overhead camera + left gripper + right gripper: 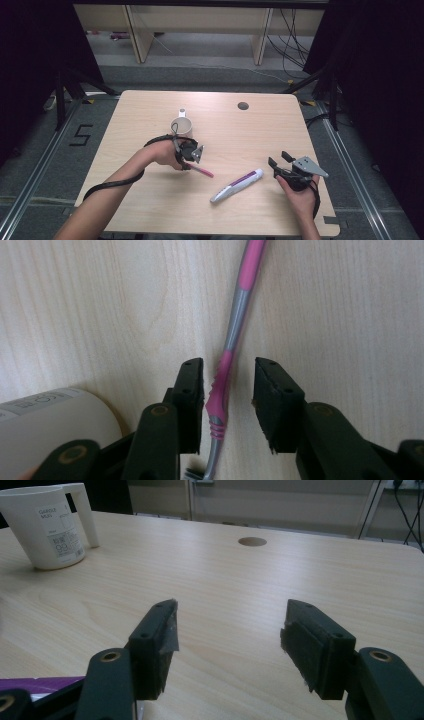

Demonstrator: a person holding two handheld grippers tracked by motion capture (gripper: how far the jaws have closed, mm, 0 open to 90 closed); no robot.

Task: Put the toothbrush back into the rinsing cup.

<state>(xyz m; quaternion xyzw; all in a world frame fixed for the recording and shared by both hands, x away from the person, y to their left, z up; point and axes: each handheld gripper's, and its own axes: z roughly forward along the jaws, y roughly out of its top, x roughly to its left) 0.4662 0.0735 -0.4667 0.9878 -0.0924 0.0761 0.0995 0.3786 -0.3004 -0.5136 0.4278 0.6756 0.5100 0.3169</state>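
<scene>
1. My left gripper point(227, 390) is down over the toothbrush point(231, 347) on the table point(150, 210). Its jaws are apart, one on each side of the handle. The left pad looks like it's touching the pink grip, the right pad is clearly off it, so nothing is clamped.
2. The toothbrush is slim plastic, pink with a grey middle section and ribbed pink grip ridges near the jaws. It lies flat on the pale wood-grain top, just in front of the mug point(182, 127). In the high view I get its pink end poking out past my left hand point(162, 152).
3. The mug is a smooth off-white cup with a squared handle and a printed label. The left gripper view cuts it off at the corner.
4. My right gripper point(227, 630) has its jaws wide apart and holds nothing – matte black fingers with rough, slightly frayed pads.
5. The toothpaste tube point(236, 185) is a glossy white and purple tube lying diagonally between my hands. The lettering is too small to read, and the right gripper view catches just a purple sliver of it.
6. A round hole point(243, 106) sits near the table's far edge.
</scene>
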